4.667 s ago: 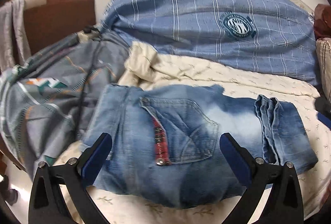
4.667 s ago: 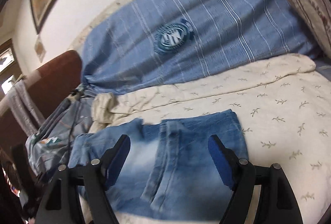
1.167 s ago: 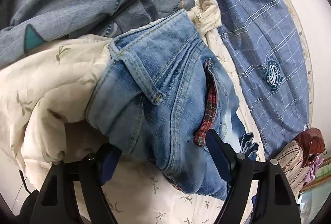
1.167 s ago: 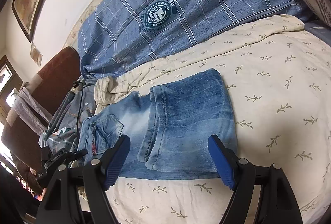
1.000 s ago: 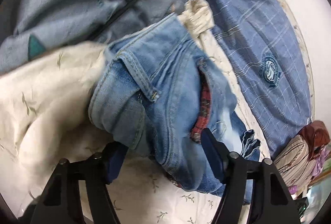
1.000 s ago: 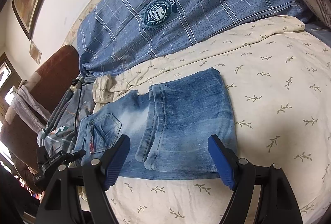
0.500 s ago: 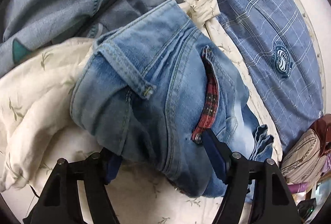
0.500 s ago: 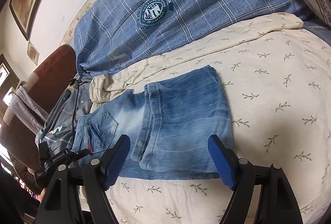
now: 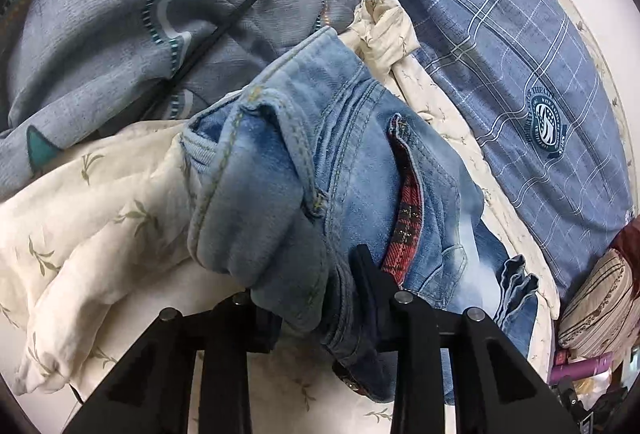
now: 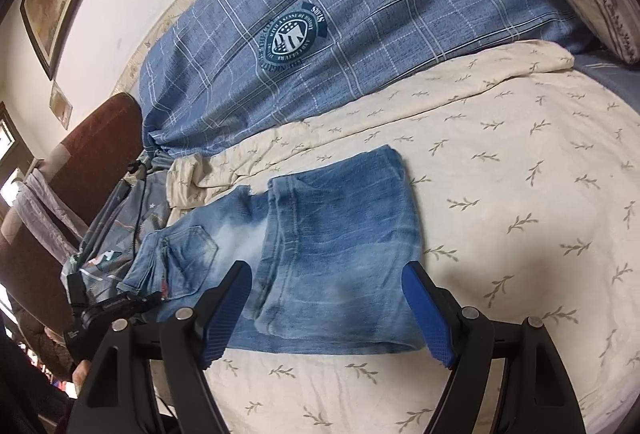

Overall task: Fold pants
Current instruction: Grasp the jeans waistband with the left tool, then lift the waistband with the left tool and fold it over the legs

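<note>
The blue jeans point(image 10: 336, 238) lie partly folded on the cream leaf-print sheet point(image 10: 520, 193), legs doubled over at the right, waist at the left. My left gripper point(image 9: 316, 298) is shut on the jeans' waistband point(image 9: 260, 201) and lifts it, bunched, off the sheet; the back pocket with red plaid lining point(image 9: 404, 230) shows beside it. This gripper also shows in the right wrist view point(image 10: 120, 304) at the waist end. My right gripper point(image 10: 326, 308) is open and empty, hovering over the near edge of the folded legs.
A blue plaid pillow with a round crest point(image 10: 344, 33) lies behind the jeans. A grey patterned blanket with a black cable point(image 9: 120, 33) is bunched at the waist end. A brown headboard point(image 10: 92, 153) and a striped cushion point(image 9: 596, 306) border the bed.
My left gripper has closed on the waistband, which is now bunched and raised between its fingers. My right gripper stays open above the folded legs, hardly moved.
</note>
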The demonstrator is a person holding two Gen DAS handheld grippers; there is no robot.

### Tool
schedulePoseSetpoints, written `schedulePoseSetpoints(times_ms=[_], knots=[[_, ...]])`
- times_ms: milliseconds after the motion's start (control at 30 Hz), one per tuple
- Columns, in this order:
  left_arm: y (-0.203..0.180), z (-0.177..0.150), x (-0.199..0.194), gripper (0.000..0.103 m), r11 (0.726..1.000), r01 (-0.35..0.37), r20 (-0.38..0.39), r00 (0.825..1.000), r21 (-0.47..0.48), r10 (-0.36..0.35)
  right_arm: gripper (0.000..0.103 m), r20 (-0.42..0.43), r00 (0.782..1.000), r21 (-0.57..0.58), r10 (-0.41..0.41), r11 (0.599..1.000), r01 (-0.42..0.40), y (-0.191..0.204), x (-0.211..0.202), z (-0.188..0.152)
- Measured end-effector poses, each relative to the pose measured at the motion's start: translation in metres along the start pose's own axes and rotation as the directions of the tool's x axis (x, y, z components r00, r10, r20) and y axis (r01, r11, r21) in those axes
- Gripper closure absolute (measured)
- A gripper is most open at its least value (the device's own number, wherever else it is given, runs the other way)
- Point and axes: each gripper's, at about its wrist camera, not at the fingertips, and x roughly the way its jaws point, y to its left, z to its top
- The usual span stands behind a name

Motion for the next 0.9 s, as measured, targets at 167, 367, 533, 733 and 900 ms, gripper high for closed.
schedulePoseSetpoints(times_ms=[167,367,533,733,900], knots=[[-0.002,0.002,0.01,0.06,1.0,-0.001,-0.008,1.0,-0.019,0.001,0.023,0.002,1.0,0.015,-0.004,1.0,0.004,-0.003,-0.001,0.0],[-0.005,-0.001,0.0,0.077,0.999,-0.027,0.035,0.999,0.026,0.026,0.023,0.017,1.0,0.019,-0.011,1.0,0.011,-0.006,-0.008,-0.002],[-0.027,-0.007,-0.019,0.083,0.987,-0.084,0.125,0.99,0.136,0.067,0.023,0.036,0.999,0.058,-0.005,0.998,0.003,-0.015,-0.014,0.003],[-0.079,-0.021,-0.052,0.084,0.93,-0.139,0.258,0.965,0.339,0.05,0.023,0.043,0.999,0.125,0.018,0.992,-0.023,-0.029,-0.018,0.007],[-0.124,-0.042,-0.07,0.084,0.86,-0.144,0.307,0.951,0.49,-0.016,0.023,0.068,0.997,0.19,0.029,0.981,-0.041,-0.043,-0.026,0.011]])
